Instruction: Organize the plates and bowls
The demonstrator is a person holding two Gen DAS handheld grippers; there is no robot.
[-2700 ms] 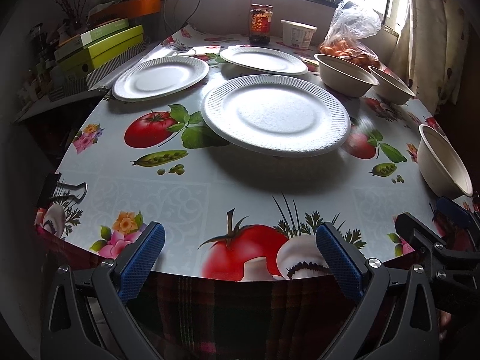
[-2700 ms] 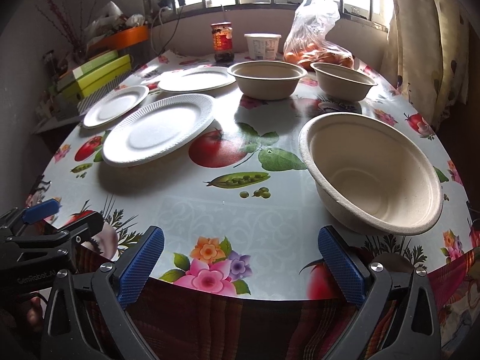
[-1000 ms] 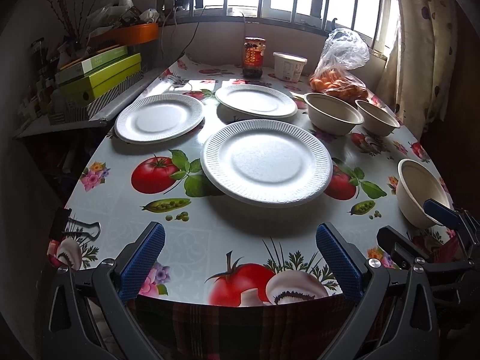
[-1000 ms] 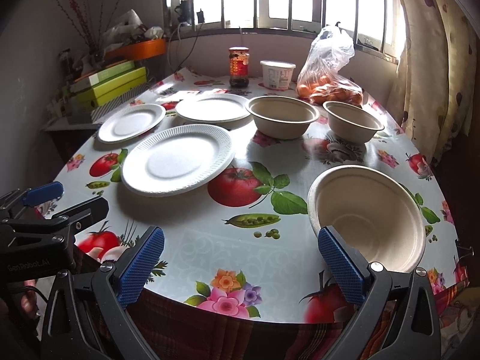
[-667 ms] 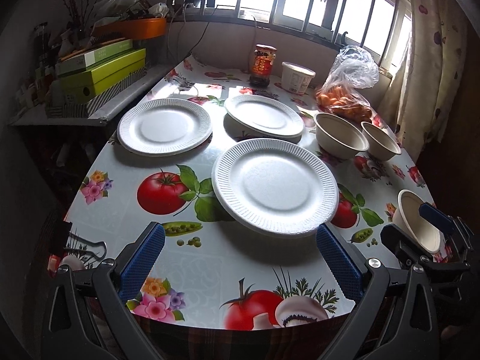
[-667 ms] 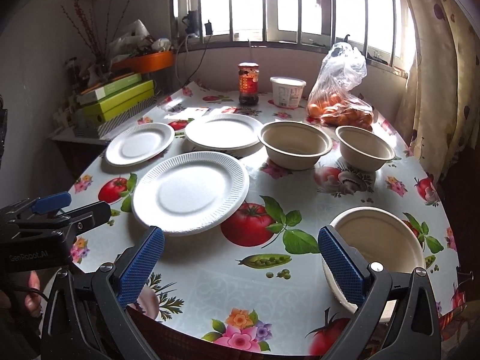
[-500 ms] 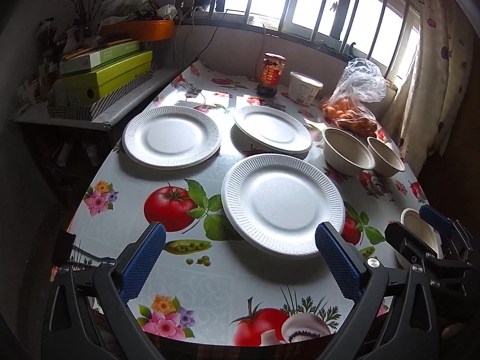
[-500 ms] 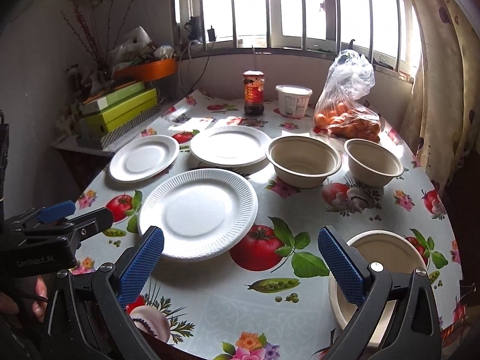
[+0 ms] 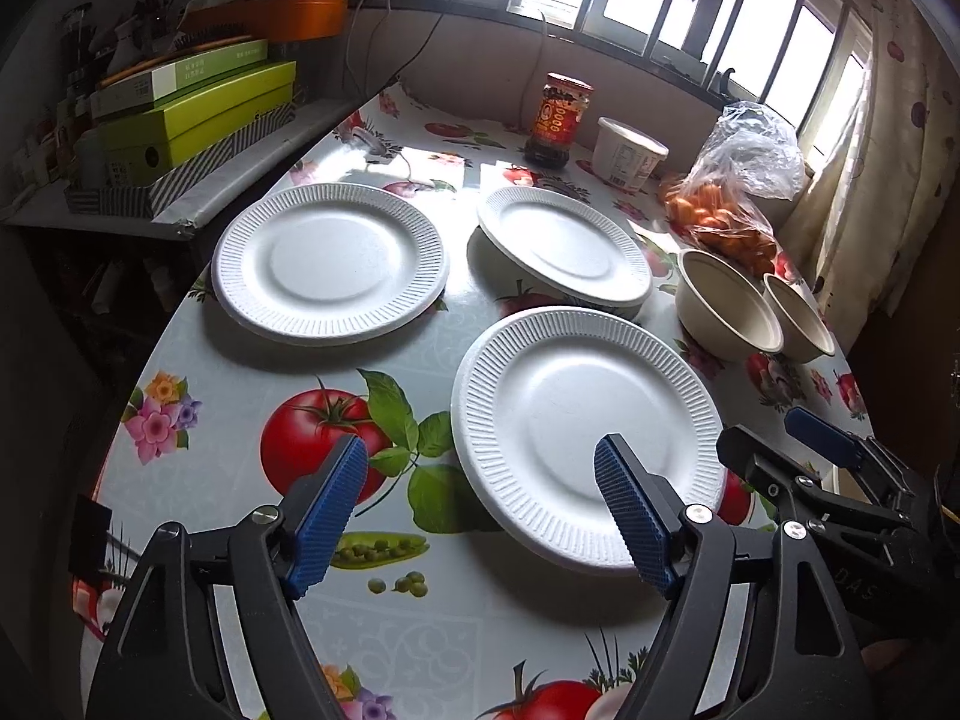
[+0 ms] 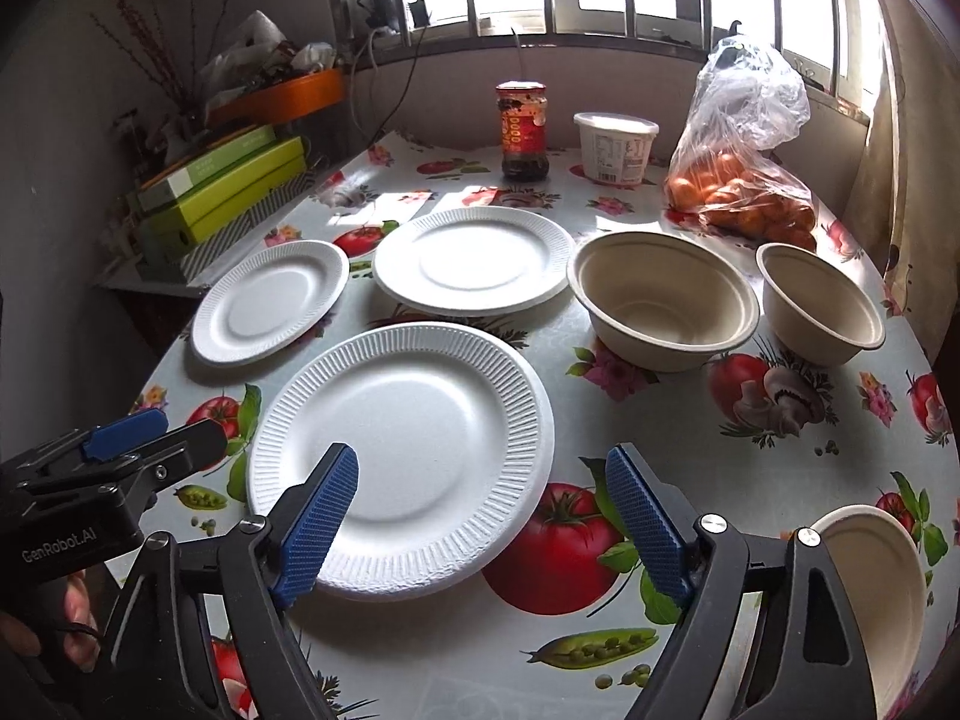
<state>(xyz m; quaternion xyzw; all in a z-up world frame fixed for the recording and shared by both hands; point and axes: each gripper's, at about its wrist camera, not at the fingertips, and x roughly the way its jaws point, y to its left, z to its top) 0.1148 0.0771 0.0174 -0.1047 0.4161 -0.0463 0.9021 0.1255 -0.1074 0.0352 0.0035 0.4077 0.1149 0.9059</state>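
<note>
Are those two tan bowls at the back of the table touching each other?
Apart. The right wrist view shows bare tablecloth between the larger bowl and the smaller bowl.

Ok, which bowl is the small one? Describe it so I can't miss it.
Start at the bag of oranges by the window. Two tan bowls sit in front of it; the small bowl is the right one, nearest the curtain, narrower than the big bowl beside it.
</note>
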